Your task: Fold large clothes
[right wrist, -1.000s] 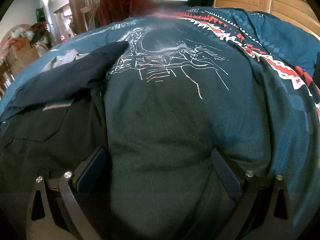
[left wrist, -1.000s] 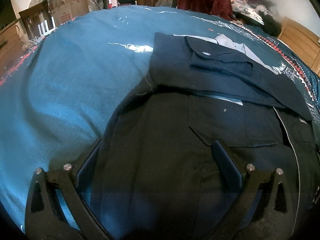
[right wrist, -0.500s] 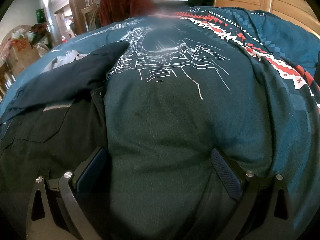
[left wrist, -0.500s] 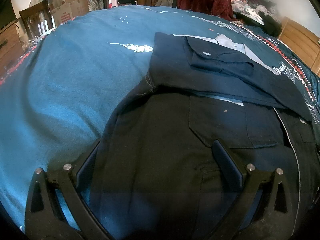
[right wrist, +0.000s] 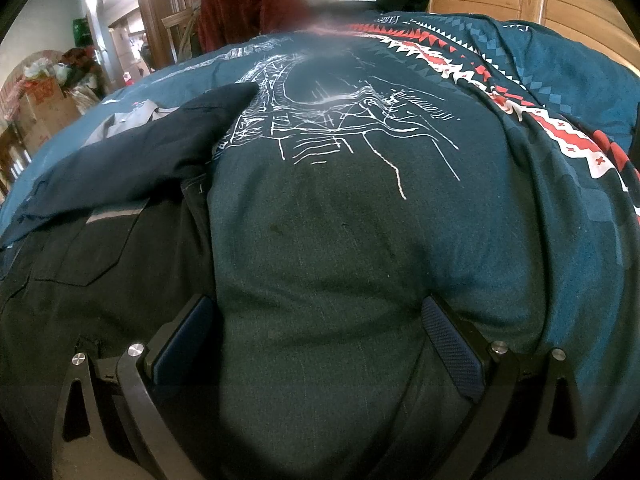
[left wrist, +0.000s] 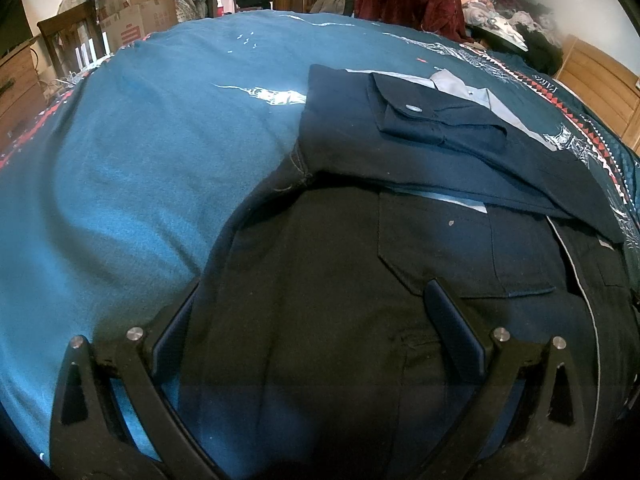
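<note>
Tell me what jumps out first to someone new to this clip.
A dark navy work jacket lies flat across the teal bedspread, one buttoned-cuff sleeve folded over its chest. In the right wrist view, a red-and-white zigzag band runs along the bedspread. Both tools, left and right, are open.

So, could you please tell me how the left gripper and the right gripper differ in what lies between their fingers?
The left gripper straddles the dark jacket; the right gripper straddles mostly bare teal bedspread. The left gripper's left finger sits at the jacket's edge; so does the right gripper's left finger. Both are open.
</note>
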Demonstrator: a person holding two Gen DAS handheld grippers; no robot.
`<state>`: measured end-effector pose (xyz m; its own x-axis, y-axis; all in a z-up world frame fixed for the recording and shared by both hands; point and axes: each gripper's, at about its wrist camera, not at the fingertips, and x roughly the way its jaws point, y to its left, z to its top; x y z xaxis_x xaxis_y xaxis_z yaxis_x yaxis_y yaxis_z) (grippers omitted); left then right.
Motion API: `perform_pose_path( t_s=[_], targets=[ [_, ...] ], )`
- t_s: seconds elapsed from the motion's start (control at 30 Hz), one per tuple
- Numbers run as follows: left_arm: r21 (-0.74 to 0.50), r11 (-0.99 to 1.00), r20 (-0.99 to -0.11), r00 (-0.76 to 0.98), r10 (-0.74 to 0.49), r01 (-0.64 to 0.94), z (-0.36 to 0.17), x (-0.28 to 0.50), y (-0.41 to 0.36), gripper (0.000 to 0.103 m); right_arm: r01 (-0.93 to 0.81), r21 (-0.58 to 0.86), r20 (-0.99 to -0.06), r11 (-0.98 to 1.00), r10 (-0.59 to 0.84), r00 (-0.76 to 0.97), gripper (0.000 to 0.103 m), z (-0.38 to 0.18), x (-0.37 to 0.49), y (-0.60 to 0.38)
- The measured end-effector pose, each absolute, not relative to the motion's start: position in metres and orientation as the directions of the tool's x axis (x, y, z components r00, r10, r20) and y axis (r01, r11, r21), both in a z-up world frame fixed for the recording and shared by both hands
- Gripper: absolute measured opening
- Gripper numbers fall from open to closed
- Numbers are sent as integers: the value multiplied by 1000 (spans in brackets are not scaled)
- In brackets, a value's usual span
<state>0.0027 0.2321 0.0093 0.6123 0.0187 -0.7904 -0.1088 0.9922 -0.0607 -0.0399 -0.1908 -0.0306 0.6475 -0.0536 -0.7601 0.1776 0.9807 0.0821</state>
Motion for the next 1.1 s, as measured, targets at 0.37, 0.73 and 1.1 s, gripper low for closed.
perform_pose_path(
  t_s=[0.37,0.73,1.1],
  targets=[
    [-60,992,-791,612,20,-109,9,3,232,103,176,86,-760,981,-50,649,103,-31,-39,-191],
    [-60,992,-791,612,20,-109,10,3,232,103,176,89,-760,980,-47,649,103,-31,-39,-190],
    [-59,992,-791,612,20,-109,10,3,231,103,176,92,-759,980,-45,649,103,-31,-39,-190]
  ],
)
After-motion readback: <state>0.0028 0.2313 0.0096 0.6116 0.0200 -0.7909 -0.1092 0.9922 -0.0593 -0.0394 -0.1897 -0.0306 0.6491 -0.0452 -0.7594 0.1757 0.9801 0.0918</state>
